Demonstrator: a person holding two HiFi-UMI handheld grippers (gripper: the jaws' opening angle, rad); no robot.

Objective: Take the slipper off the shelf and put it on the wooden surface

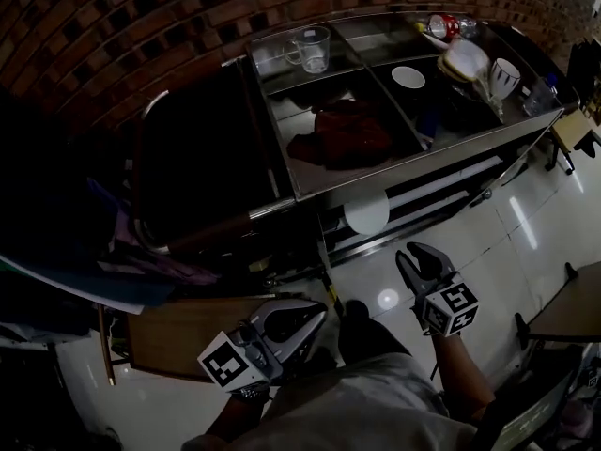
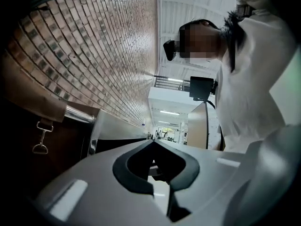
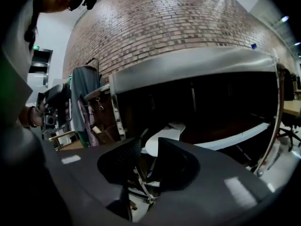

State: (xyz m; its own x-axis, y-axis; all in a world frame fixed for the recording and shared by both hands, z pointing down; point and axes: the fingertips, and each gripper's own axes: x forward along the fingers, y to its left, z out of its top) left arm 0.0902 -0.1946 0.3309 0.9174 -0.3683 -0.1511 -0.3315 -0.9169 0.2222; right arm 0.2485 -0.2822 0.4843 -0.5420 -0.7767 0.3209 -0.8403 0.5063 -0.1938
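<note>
A white slipper [image 1: 366, 212] sticks out, toe first, from a lower level of the metal shelf cart [image 1: 413, 163]. The right gripper view shows the same slipper [image 3: 164, 136] just past the jaws. My right gripper [image 1: 419, 253] hangs over the floor a little below and to the right of it, open, nothing between its jaws [image 3: 149, 149]. The wooden surface [image 1: 178, 332] lies low at the left. My left gripper [image 1: 317, 316] sits next to it, close to my body, jaw tips meeting and empty [image 2: 153, 143].
The cart's top tray holds a clear measuring cup [image 1: 313, 48], a white plate [image 1: 408, 77], a dark red cloth [image 1: 343, 132], a mug [image 1: 504, 75] and a bottle [image 1: 449, 24]. Dark bags and clothes [image 1: 188, 158] crowd the left. A table corner [image 1: 573, 308] stands at the right.
</note>
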